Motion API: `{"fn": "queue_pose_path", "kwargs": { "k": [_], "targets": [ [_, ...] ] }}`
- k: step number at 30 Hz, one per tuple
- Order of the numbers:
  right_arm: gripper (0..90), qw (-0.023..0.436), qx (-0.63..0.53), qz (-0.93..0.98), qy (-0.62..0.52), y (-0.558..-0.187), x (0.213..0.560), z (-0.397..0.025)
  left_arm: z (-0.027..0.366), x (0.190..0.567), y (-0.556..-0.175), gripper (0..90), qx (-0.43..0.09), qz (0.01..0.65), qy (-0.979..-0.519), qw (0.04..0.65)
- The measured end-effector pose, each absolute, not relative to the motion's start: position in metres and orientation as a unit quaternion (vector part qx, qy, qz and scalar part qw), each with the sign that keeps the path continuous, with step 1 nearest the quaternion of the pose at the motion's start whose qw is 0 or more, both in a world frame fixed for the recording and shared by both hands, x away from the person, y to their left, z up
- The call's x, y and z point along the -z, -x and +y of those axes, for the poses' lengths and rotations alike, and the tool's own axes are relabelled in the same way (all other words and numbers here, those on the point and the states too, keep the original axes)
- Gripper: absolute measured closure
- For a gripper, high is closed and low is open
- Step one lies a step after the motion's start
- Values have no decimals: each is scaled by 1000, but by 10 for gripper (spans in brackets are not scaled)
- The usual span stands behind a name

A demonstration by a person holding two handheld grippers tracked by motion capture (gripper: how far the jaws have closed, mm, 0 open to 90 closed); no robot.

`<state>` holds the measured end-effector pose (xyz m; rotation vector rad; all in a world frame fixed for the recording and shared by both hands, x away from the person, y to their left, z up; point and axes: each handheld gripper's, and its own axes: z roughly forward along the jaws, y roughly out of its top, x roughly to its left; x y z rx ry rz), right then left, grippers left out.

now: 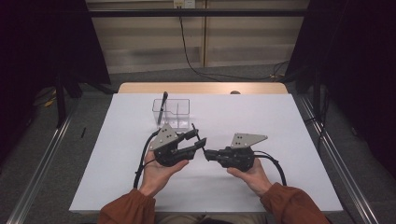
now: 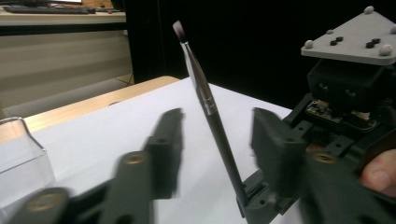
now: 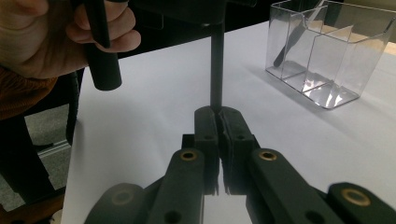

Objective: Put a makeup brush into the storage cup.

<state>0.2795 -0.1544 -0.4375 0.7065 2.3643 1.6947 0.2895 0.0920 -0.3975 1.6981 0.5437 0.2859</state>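
- White sheeting covers the bench (image 1: 280, 177); dark curtains hang on both sides, and a clear divided organizer (image 1: 172, 112) stands toward the far edge with one brush (image 1: 162, 107) leaning in it.
- Right tongs (image 3: 218, 122) are closed on the handle end of a thin makeup brush (image 2: 205, 100), held above the bench between both hands.
- Left tongs (image 2: 215, 140) stand wide, one jaw either side of the shaft, not touching it.
- Risk: the right grip is near the tip, so if the left tongs close off-centre the brush could pivot or slip free and drop.
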Motion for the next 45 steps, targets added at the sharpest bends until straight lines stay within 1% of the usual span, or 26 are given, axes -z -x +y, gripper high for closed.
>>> {"fn": "queue_pose_path", "kwargs": {
  "k": [3,7,11,29,39,45],
  "targets": [
    [867,74,-564,788,-236,-279,438,-154,93,396,-290,648,-124,239,-736,621],
    [867,72,-565,788,-236,-279,439,-155,95,396,-291,756,-112,241,-734,625],
    [867,73,-563,789,-234,-278,440,-155,95,396,-292,805,-102,241,-735,626],
    [862,80,-560,792,-230,-278,441,-152,89,396,-292,854,-78,233,-732,635],
    [859,77,-562,791,-230,-278,442,-151,87,396,-291,860,-75,229,-735,633],
    [764,76,-563,790,-230,-277,442,-151,87,395,-291,860,-73,230,-737,631]
  ]
}}
